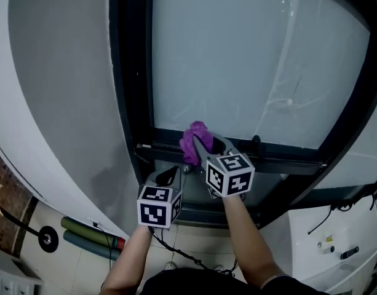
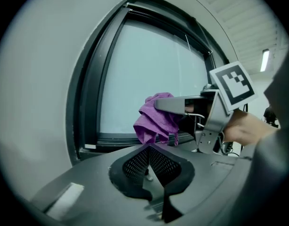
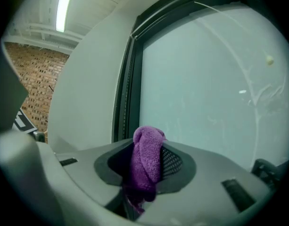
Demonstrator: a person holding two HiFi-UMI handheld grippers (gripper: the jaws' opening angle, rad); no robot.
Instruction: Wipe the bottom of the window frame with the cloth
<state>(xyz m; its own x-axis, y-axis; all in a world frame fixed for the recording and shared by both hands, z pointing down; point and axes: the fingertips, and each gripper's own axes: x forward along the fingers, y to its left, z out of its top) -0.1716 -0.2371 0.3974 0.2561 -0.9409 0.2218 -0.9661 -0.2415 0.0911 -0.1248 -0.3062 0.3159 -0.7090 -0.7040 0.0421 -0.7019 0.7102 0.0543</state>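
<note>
A purple cloth [image 1: 192, 141] is bunched in my right gripper [image 1: 203, 145], whose jaws are shut on it; it hangs at the bottom rail of the black window frame [image 1: 280, 153], near the left corner. In the right gripper view the cloth [image 3: 146, 161] stands up between the jaws, in front of the glass. My left gripper [image 1: 168, 176] hangs lower and to the left, just below the rail, its jaws shut and empty. From the left gripper view, the cloth [image 2: 156, 119] and the right gripper [image 2: 179, 103] sit just above the left gripper [image 2: 149, 149].
Frosted glass [image 1: 250, 60] fills the frame, with a dark upright [image 1: 130, 60] on its left and a grey wall [image 1: 59, 78] beyond. Below right stands a white unit [image 1: 329, 238]. Green and red rolls [image 1: 93, 235] lie on the tiled floor at lower left.
</note>
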